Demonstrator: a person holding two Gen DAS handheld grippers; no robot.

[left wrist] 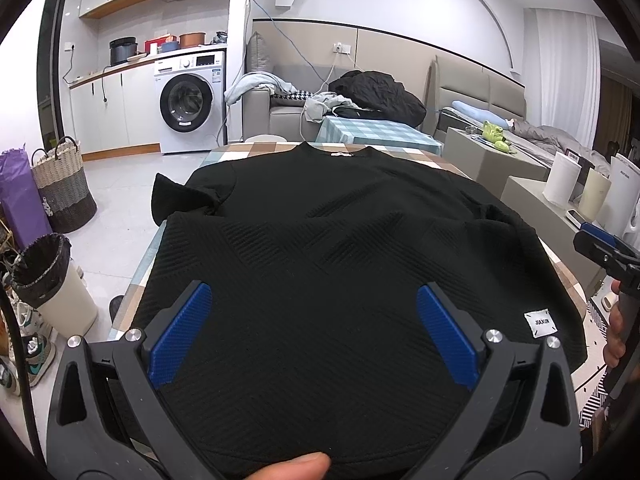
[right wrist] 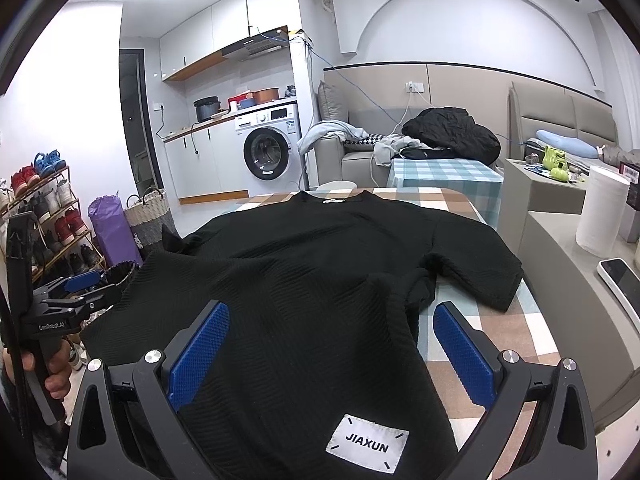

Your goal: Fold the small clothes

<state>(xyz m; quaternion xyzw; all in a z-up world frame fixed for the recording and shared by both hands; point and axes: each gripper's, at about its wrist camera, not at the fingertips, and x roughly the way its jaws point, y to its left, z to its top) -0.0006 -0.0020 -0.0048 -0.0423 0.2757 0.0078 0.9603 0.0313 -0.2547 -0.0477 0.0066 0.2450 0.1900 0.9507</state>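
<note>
A black textured short-sleeved top (left wrist: pixel 320 232) lies spread flat on a checked table (left wrist: pixel 256 150), collar at the far end, hem toward me. It also shows in the right wrist view (right wrist: pixel 312 272), with a white "JIAXUN" label (right wrist: pixel 368 444) near the hem. My left gripper (left wrist: pixel 314 312) is open above the hem's left part, empty. My right gripper (right wrist: pixel 332 332) is open above the hem's right corner, empty. The right gripper also shows at the right edge of the left wrist view (left wrist: pixel 604 244). The left gripper shows at the left of the right wrist view (right wrist: pixel 80 288).
A bin (left wrist: pixel 52 280), woven basket (left wrist: pixel 64 184) and purple bag (left wrist: pixel 20 200) stand on the floor left of the table. A shoe rack (right wrist: pixel 44 216) is further left. A ledge with paper rolls (right wrist: pixel 604 208) and a phone (right wrist: pixel 622 280) runs along the right.
</note>
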